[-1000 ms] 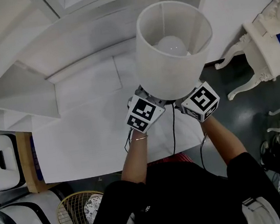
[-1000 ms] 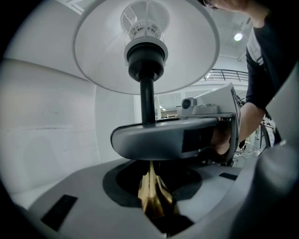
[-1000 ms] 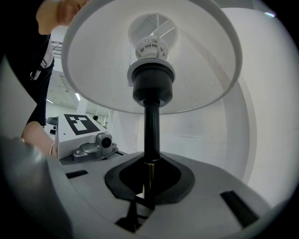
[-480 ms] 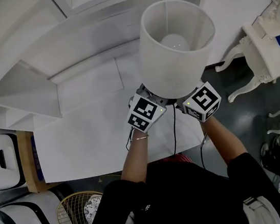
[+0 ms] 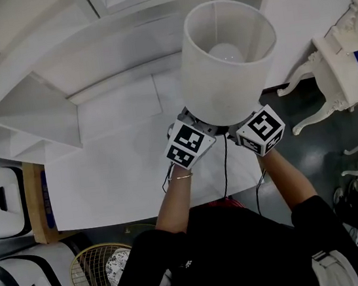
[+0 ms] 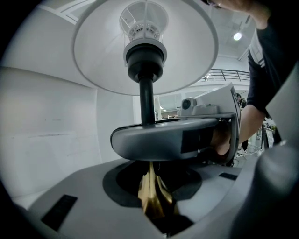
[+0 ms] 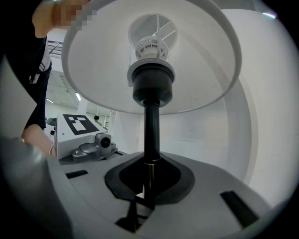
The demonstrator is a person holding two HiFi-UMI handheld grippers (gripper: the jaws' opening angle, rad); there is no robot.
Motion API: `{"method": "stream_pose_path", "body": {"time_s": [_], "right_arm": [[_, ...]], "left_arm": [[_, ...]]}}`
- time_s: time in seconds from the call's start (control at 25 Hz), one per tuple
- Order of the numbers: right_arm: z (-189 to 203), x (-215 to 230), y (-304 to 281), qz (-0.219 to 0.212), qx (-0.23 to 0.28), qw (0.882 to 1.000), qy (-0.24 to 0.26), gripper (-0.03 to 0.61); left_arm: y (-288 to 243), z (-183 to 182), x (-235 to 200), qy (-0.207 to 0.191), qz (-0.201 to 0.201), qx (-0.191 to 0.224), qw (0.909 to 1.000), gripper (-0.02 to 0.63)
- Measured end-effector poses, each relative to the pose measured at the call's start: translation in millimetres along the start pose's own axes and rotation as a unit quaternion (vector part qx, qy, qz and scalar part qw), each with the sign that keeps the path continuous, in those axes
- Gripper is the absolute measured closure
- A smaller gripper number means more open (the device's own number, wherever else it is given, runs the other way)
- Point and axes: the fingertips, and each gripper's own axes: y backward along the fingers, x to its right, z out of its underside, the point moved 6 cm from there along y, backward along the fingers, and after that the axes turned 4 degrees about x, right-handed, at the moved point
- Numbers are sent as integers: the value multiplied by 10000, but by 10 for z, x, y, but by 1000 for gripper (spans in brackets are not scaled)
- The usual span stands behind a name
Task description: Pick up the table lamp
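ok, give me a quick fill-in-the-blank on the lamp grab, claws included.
The lamp has a ___ shade.
Its stem is ___.
The left claw and right claw grip it ___ the shade.
A ___ hangs between the person's arms.
Missing: white, black, below, cord.

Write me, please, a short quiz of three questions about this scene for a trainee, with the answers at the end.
1. True or false: only the left gripper holds the table lamp.
2. How does the lamp stand? A) upright B) lying on its side C) upside down
3. Fill in: between the jaws of the right gripper passes the lamp's black ____.

Key
1. False: both grippers are shut on it, below the shade.
2. A
3. stem
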Motion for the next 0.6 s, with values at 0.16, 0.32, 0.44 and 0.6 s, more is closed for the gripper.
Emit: {"method": "stream_pose_path", "body": {"time_s": [0.16,0.32,0.44,0.6], "right_arm": [[-24,-20,9,16,-22,10000,2,535],[-63,-32,27,27,-14,10000,7,535],[-82,-42,40,22,20,10000,-2,535],[-76,-64,89,26,37,10000,-51,537]], "left_arm": [[18,-23,18,-29,-9,-7,10000,500],[28,-58,41,-48,0,-8,10000,500],[38,-75,56,-71,-13,4,10000,500],[47,-78,109,-77,-21,-13,10000,500]]}}
